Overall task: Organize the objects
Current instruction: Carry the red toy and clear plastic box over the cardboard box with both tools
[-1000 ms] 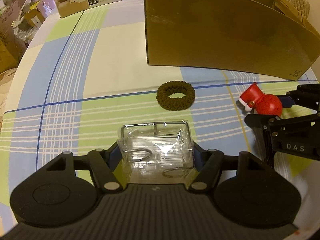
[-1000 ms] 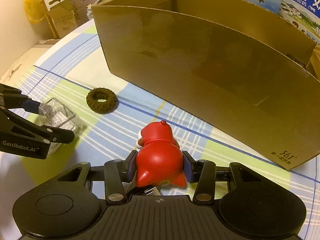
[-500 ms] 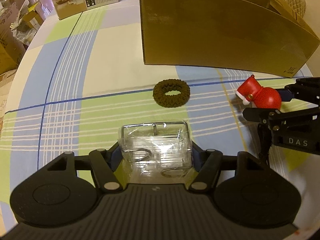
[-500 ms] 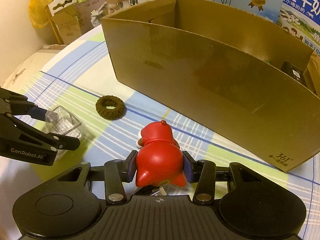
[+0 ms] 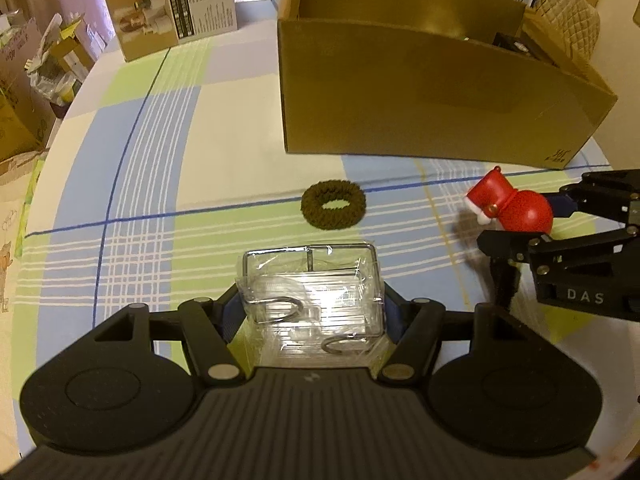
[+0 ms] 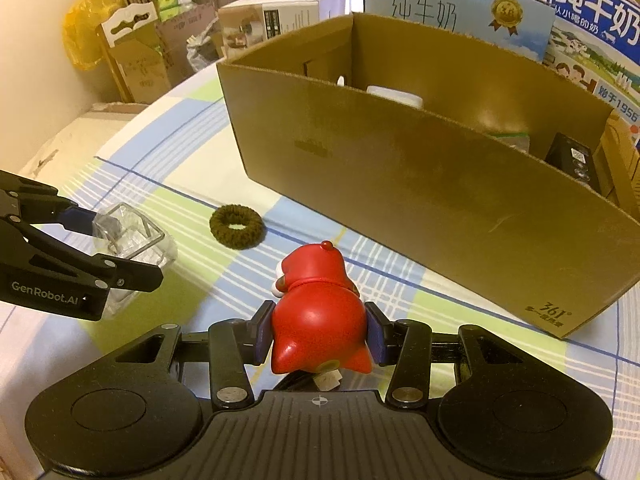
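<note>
You had the cardboard box standing on the tablecloth as your landmark. The hair tie lay before its near wall, apart from it. Nearer you than the hair tie, the clear case sat between the left gripper's fingers. Right of the hair tie, before the box's right end, the toy figure sat in the right gripper. A printed carton stood left of the box, farther back.

One clear case, one red figurine, one hair tie — one cardboard box.
</note>
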